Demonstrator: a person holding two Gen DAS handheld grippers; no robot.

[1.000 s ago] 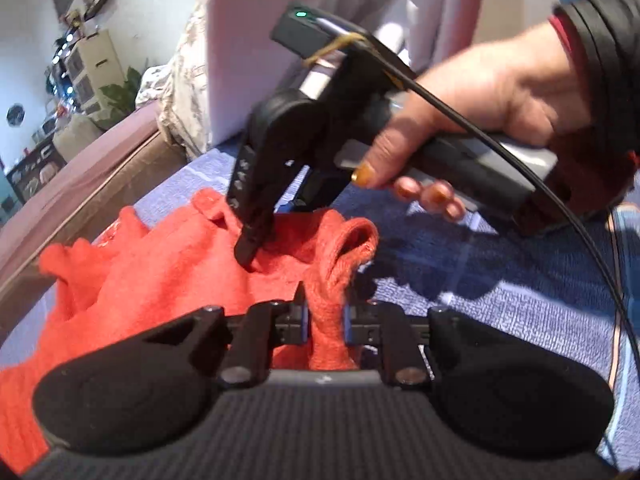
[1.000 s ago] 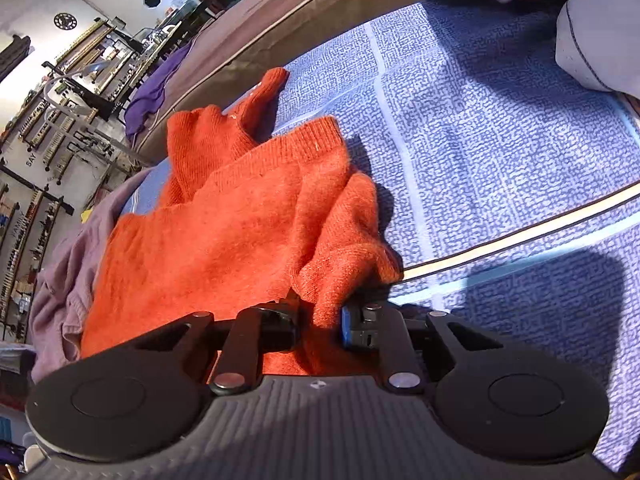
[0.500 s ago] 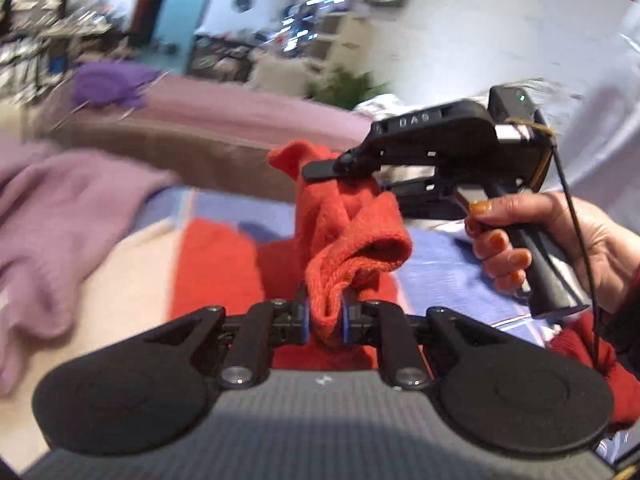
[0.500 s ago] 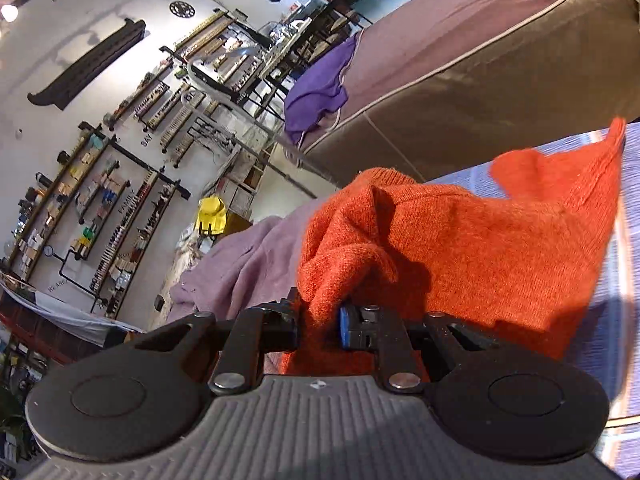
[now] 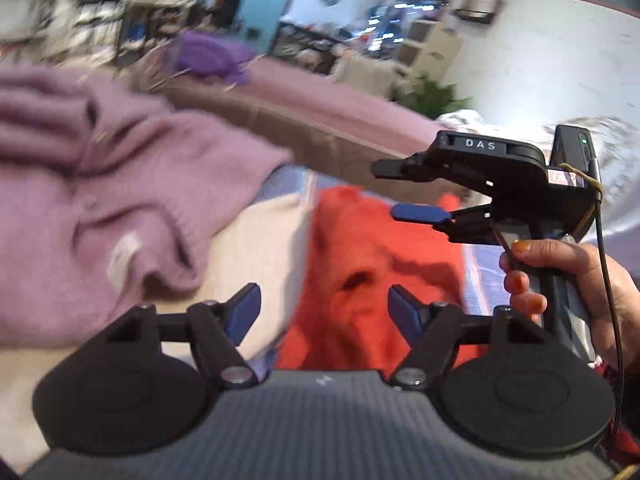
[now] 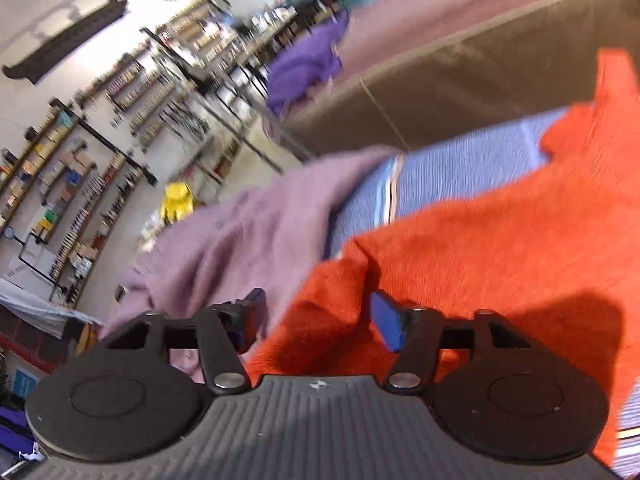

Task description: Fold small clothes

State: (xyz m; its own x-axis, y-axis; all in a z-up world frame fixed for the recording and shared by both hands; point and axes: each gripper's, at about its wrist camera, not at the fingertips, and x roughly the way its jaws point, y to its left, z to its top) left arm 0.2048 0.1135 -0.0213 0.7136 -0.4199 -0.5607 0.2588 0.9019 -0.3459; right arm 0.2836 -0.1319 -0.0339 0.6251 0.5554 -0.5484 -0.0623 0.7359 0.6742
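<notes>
- Left gripper (image 5: 324,312): jaws spread, just opened; nothing is pinched between the blue pads, and the orange sweater (image 5: 372,264) is seen lying below and beyond them.
- Right gripper (image 6: 316,320): jaws spread wide, also just opened; a rumpled edge of the orange sweater (image 6: 500,240) sits in the gap, but no pad is seen pressing on it.
- In the left wrist view the right gripper (image 5: 394,190) is seen from the side over the sweater, held by a hand (image 5: 576,280), its fingers apart.
- Progress, as judged: one fold appears to have been laid over and let go. The sweater lies doubled and still lumpy near the left edge of the blue patterned cover (image 6: 460,160); a part sticks up at the far side. Smoothing and at least one more fold seem left.
- A lilac sweater (image 5: 100,184) lies crumpled just beside the orange one, at the cover's edge; it looks unfolded and is judged still to be done.
- Surface: a bed or couch top under the blue cover, with a pale stripe near the edge.
- Beyond: a brown upholstered edge (image 6: 460,80) topped in mauve, with a purple cloth (image 6: 304,64) on it.
- Far room: wall shelves (image 6: 80,168) crowded with small goods, a yellow object (image 6: 176,200) on the floor, a green plant (image 5: 428,96), white walls.
</notes>
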